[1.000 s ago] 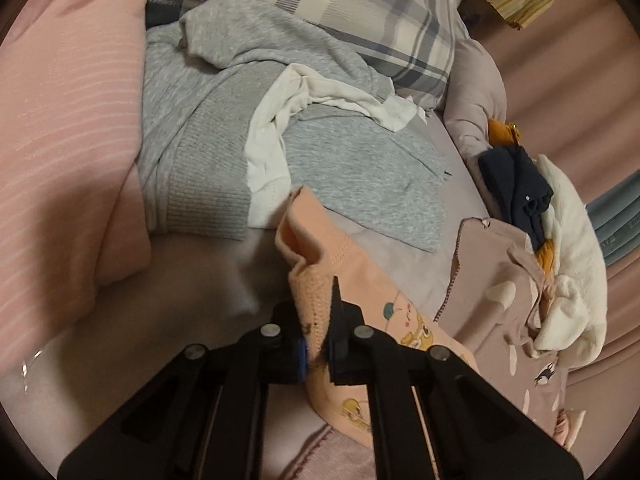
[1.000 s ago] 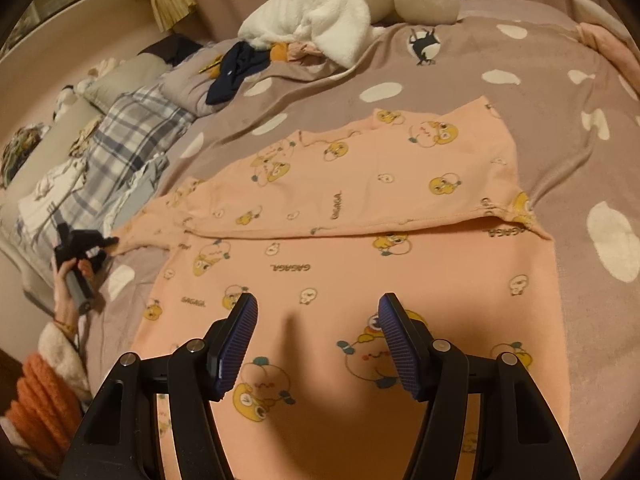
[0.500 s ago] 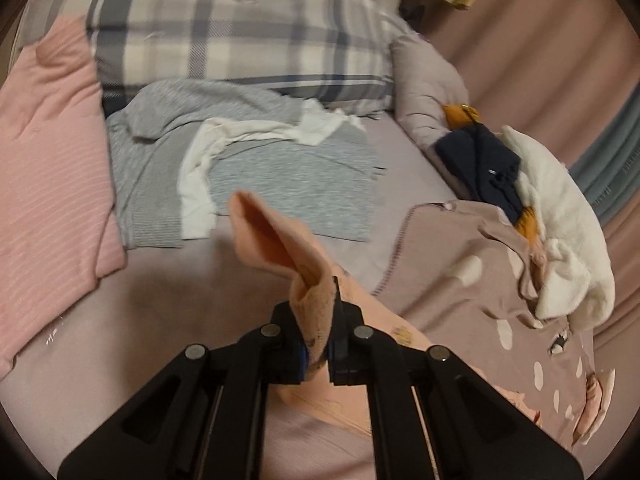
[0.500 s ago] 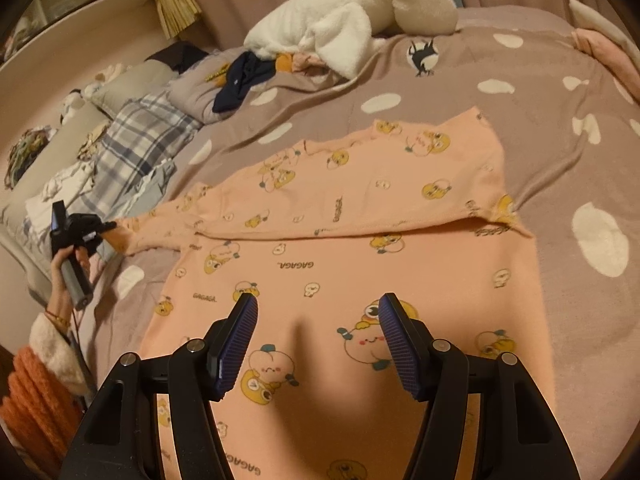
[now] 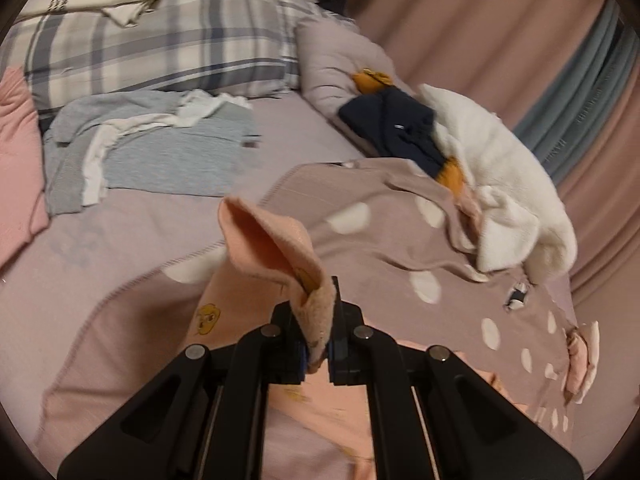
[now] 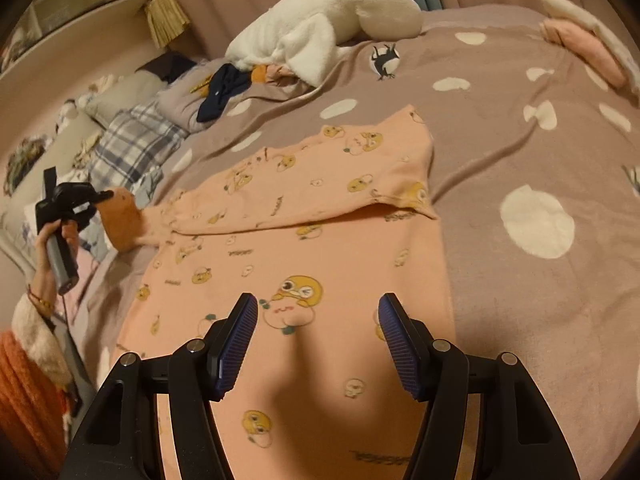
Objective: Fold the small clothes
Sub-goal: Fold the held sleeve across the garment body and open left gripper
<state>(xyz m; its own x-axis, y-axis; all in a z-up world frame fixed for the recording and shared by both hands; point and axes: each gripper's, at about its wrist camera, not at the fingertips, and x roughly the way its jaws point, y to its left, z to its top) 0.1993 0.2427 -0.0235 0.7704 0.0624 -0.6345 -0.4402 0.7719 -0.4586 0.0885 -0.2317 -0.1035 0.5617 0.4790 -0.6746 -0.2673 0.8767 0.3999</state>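
Note:
A peach garment (image 6: 304, 248) printed with yellow cartoon faces lies spread on the spotted mauve blanket (image 6: 520, 152), its far part folded over itself. My left gripper (image 5: 318, 320) is shut on the garment's cuff (image 5: 276, 248), which stands up in a loop above the bed. The right wrist view shows that same gripper (image 6: 96, 198) at the far left in a person's hand, lifting the sleeve end (image 6: 120, 224). My right gripper (image 6: 318, 344) hovers open over the near part of the garment, nothing between its blue pads.
A white fleece item (image 6: 320, 28), a navy cloth (image 6: 224, 88) and an orange scrap lie at the bed's far side. Grey and white clothes (image 5: 152, 152) sit by a plaid pillow (image 5: 152, 40). A pink folded item (image 6: 580, 44) lies far right. An orange sleeve (image 6: 28, 400) is lower left.
My left gripper has risen and swung across the bed with the cuff, away from the grey clothes and over the spotted blanket. The right gripper has drifted a little over the garment, still open.

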